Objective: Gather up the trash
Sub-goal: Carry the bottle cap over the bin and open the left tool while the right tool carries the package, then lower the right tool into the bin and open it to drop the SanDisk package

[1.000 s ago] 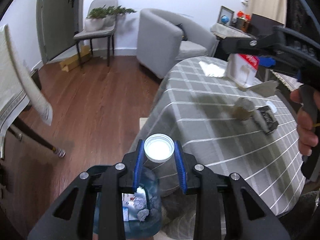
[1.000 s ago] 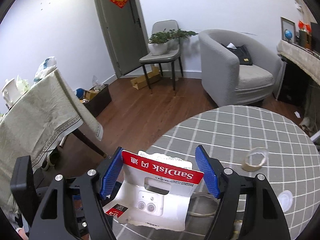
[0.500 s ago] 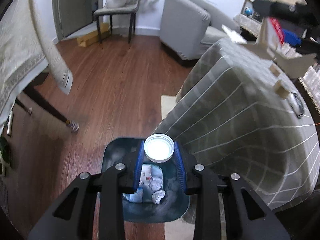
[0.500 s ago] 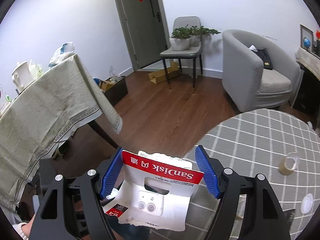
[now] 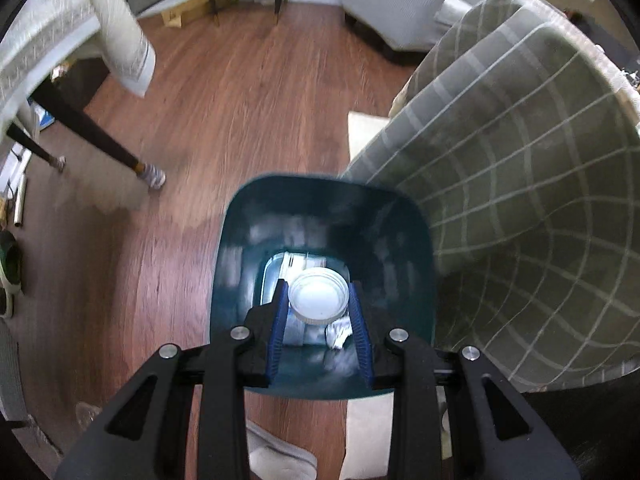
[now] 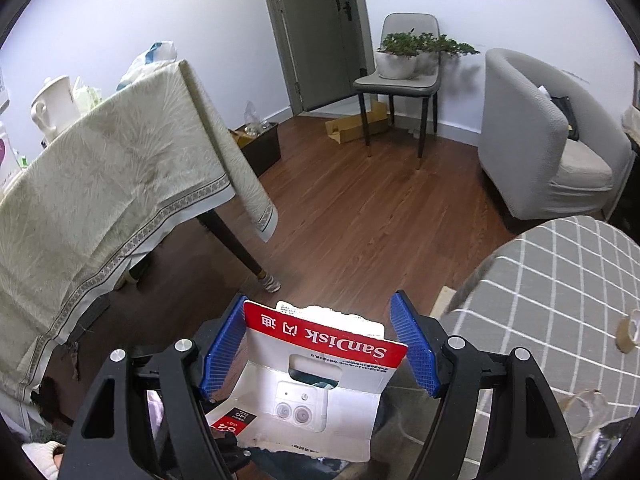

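In the left wrist view my left gripper (image 5: pixel 318 290) points steeply down and is shut on a round white lid (image 5: pixel 318 300). The lid hangs over the mouth of a dark teal trash bin (image 5: pixel 236 272) on the floor. Crumpled paper (image 5: pixel 338 330) and other scraps lie at the bin's bottom. In the right wrist view my right gripper (image 6: pixel 320 300) holds a torn red-and-white SanDisk package (image 6: pixel 320 364) across its blue pads, above the wooden floor beside the round table (image 6: pixel 560 280).
The grey plaid tablecloth (image 5: pixel 520 180) hangs right beside the bin. A tape roll (image 6: pixel 630 330) lies on the round table. A beige-clothed table (image 6: pixel 100 200) and its dark leg (image 6: pixel 240 248) stand to the left. A chair with plants (image 6: pixel 400 76) and a grey armchair (image 6: pixel 540 140) are farther off.
My left gripper has sunk and tipped downward, bringing the lid over the bin's mouth. My right gripper has carried the package sideways off the round table toward the floor.
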### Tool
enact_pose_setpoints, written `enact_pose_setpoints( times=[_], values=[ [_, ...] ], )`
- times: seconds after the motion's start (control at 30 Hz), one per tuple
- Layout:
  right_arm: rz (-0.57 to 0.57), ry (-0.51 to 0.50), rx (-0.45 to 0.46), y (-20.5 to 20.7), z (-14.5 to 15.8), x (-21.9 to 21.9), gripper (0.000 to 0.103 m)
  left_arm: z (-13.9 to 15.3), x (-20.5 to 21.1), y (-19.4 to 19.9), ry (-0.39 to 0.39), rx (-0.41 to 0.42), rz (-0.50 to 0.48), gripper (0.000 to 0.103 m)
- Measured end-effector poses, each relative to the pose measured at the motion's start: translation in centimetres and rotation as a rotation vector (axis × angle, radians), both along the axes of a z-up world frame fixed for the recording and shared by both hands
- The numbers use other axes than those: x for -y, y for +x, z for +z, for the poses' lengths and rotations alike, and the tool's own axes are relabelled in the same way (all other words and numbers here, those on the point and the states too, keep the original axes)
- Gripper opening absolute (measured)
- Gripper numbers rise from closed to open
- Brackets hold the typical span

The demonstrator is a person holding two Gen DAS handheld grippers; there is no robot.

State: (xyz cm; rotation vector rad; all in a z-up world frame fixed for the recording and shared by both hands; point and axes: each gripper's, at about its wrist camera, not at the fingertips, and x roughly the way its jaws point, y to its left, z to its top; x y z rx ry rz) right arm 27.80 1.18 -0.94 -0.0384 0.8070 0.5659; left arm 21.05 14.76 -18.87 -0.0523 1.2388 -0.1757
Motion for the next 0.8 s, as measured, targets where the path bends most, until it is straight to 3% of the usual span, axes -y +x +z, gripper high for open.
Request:
enact_pose_setpoints(
  times=[0.13, 0.37, 0.6, 0.8],
  values=[
    [0.013, -0.016, -0.017, 0.2, -0.8, -1.3, 0.074, -1.4, -0.6, -0.3, -0.014, -0.042, 0.008, 0.034],
    [0.032, -0.046, -0.046, 0.6, -2.3, -3.4, 0.074, -1.2, -2.4, -0.4, -0.01, -0.022, 0.04, 0.053],
    [0.044, -0.087, -0.087, 1.1, -4.7, -5.2, 0.074, 2.0, -4.6, -1.2, -0.028, 0.08, 0.09, 0.072],
    [0.055, -0.128, -0.127, 1.4, -6.9, -6.7, 0.074, 5.1, -6.5, -1.9, -0.025, 0.172, 0.143, 0.074]
  ],
)
